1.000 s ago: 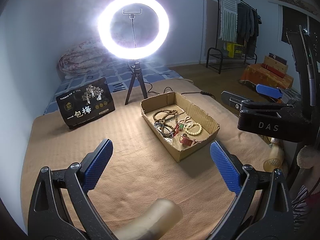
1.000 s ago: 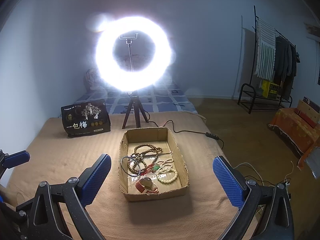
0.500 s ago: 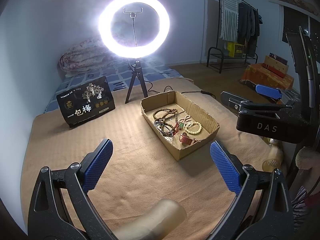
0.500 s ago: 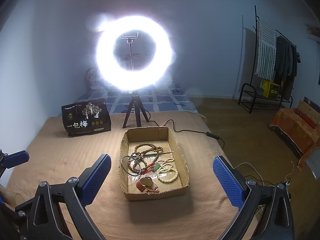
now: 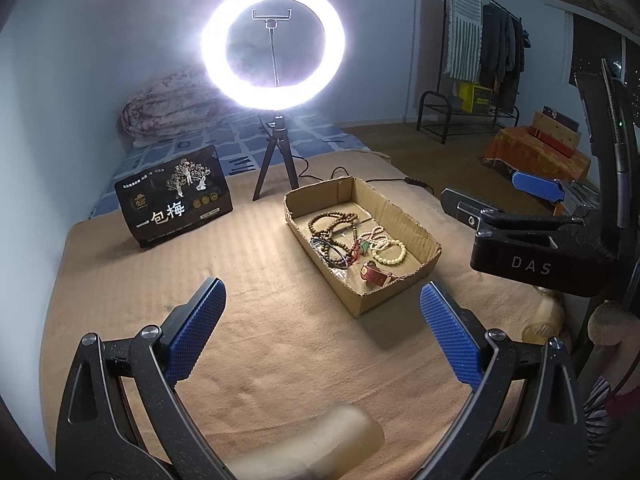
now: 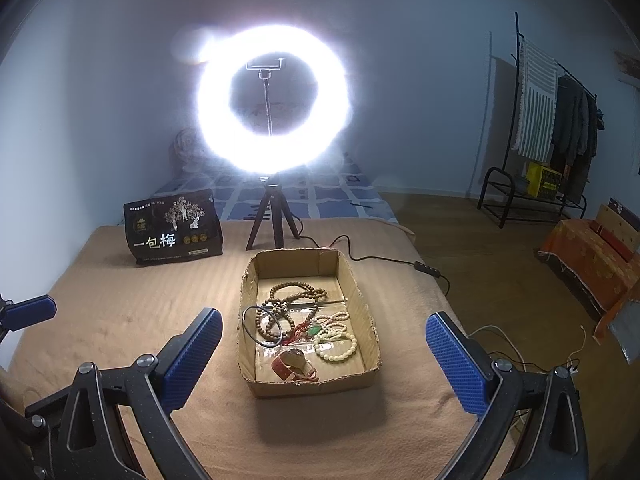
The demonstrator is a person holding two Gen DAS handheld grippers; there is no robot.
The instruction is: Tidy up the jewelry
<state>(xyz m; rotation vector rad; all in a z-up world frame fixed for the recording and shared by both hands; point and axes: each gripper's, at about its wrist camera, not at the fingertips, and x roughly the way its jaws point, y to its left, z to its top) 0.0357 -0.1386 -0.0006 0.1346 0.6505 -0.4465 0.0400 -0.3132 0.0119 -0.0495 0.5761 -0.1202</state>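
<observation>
From the left wrist view, your left gripper is spread wide and holds nothing. The cardboard box lies ahead of it and to the right, well apart from the fingertips, with its long axis running diagonally away toward the ring light. Inside the box sit a brown bead necklace at the far end, a cream bead bracelet toward the right wall, and a red leather band at the near end. Your right gripper shows just right of the box.

From the right wrist view, your right gripper is also fully spread and empty. Here the cardboard box lies straight ahead, framed between the two fingers, its long axis pointing directly away from you. The red leather band lies nearest the box's near wall, the cream bead bracelet just right of it, the brown bead necklace farther back, and a thin black ring against the left wall.

Judging by this, your right hand is better lined up with the box; the pieces overlap, so snagging is a risk.
</observation>
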